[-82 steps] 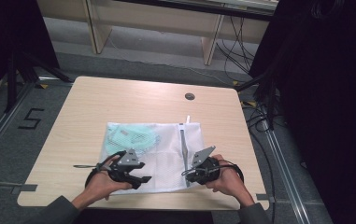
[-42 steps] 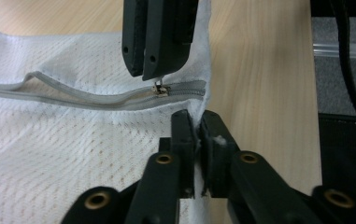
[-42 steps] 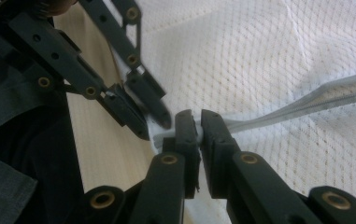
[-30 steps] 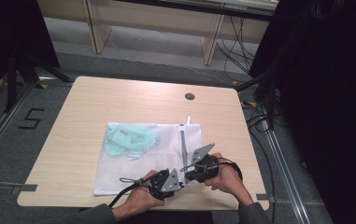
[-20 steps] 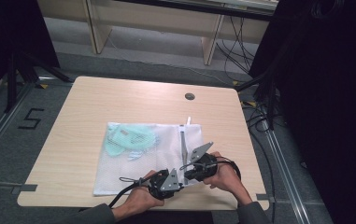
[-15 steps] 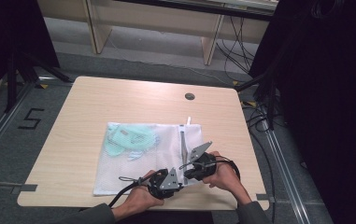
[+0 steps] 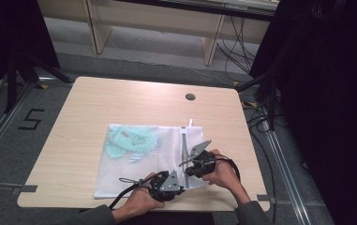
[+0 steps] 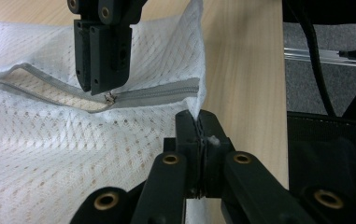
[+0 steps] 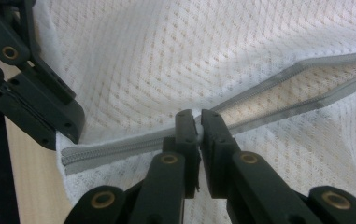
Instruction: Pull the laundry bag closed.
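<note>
Your left gripper (image 8: pixel 199 140) pinches the corner of the white mesh bag (image 7: pixel 138 161) at the table's (image 7: pixel 96 103) near edge; right gripper (image 9: pixel 195 126) is clamped on the zip pull (image 9: pixel 195 122), zipper (image 9: pixel 278 98) partly open.

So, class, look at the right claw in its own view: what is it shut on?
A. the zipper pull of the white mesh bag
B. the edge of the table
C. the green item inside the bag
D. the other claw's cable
A: the right claw is closed on the zipper pull, right where the open grey zipper of the mesh bag meets its closed part.
</note>
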Available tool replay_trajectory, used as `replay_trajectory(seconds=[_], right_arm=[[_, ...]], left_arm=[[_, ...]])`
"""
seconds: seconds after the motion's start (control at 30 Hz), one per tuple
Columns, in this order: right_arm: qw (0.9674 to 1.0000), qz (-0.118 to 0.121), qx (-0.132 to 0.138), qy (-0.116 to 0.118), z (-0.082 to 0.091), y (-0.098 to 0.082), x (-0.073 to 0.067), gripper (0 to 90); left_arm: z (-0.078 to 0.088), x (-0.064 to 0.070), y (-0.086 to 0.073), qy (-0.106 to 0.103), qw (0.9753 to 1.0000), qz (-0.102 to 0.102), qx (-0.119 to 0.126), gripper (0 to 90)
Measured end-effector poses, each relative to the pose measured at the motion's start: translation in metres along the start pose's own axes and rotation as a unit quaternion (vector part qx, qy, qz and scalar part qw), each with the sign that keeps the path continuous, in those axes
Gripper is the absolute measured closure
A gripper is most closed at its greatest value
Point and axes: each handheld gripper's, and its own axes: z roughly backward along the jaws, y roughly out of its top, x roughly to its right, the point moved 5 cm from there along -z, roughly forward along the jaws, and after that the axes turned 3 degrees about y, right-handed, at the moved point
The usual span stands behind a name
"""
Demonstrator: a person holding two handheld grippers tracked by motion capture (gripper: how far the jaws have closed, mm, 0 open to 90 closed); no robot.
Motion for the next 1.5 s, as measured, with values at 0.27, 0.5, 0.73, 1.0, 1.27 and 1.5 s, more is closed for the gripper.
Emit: replay_trajectory(seconds=[0.27, 0.5, 0.73, 1.0, 1.27, 1.5], right_arm=[[0.9999, -0.009, -0.004, -0.006, -0.001, 0.001, 0.003, 86.6], [0.9999, -0.002, -0.003, -0.011, -0.002, 0.003, 0.009, 86.6], [0.9998, -0.001, 0.000, -0.018, -0.004, 0.006, 0.018, 86.6], [0.9995, -0.021, -0.006, -0.023, -0.002, 0.008, 0.024, 86.6], [0.9994, -0.016, -0.003, -0.032, -0.003, 0.009, 0.033, 86.6], [0.9990, -0.018, -0.003, -0.040, -0.004, 0.012, 0.038, 86.6]], left_arm=[[-0.002, 0.001, 0.001, -0.001, 1.0000, 0.008, 0.004, 88.3], [-0.002, 0.000, 0.000, -0.002, 0.9999, 0.010, 0.003, 88.3], [-0.002, 0.001, 0.001, -0.004, 1.0000, 0.005, 0.000, 88.3], [-0.002, 0.001, 0.000, -0.004, 1.0000, -0.002, -0.007, 88.3], [-0.002, 0.002, 0.001, -0.004, 1.0000, 0.001, -0.003, 88.3], [-0.002, 0.002, 0.000, -0.003, 1.0000, -0.001, -0.006, 88.5]])
